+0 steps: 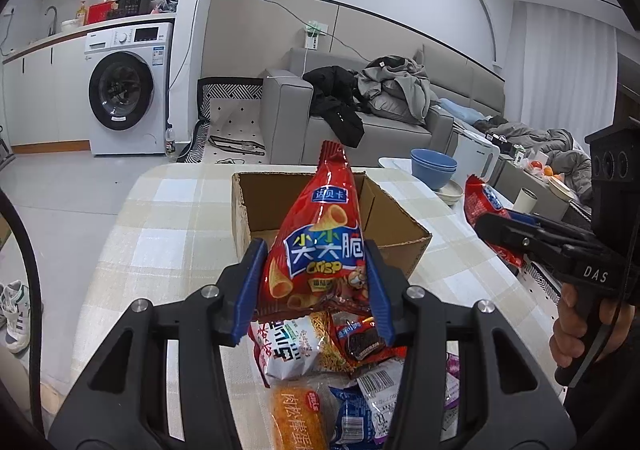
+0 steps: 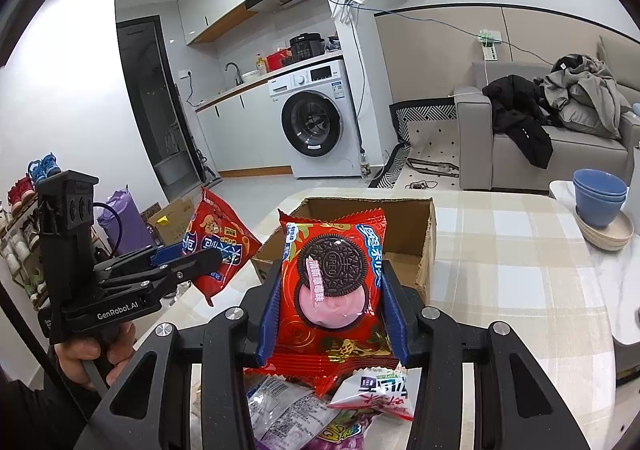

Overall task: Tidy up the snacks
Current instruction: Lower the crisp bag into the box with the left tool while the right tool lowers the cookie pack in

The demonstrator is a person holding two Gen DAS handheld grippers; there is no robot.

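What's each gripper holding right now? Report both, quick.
Left gripper: shut on the crisp bag.
Right gripper: shut on the Oreo packet.

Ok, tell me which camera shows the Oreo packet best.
The right wrist view: the Oreo packet faces the lens, held in the right gripper. The left wrist view shows only its red edge behind that gripper.

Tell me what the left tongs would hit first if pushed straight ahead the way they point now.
Probably the cardboard box. The left tongs, shut on the crisp bag, aim over the checked tablecloth at the open box just ahead. The bag's tip would likely reach it first, though depth is hard to judge.
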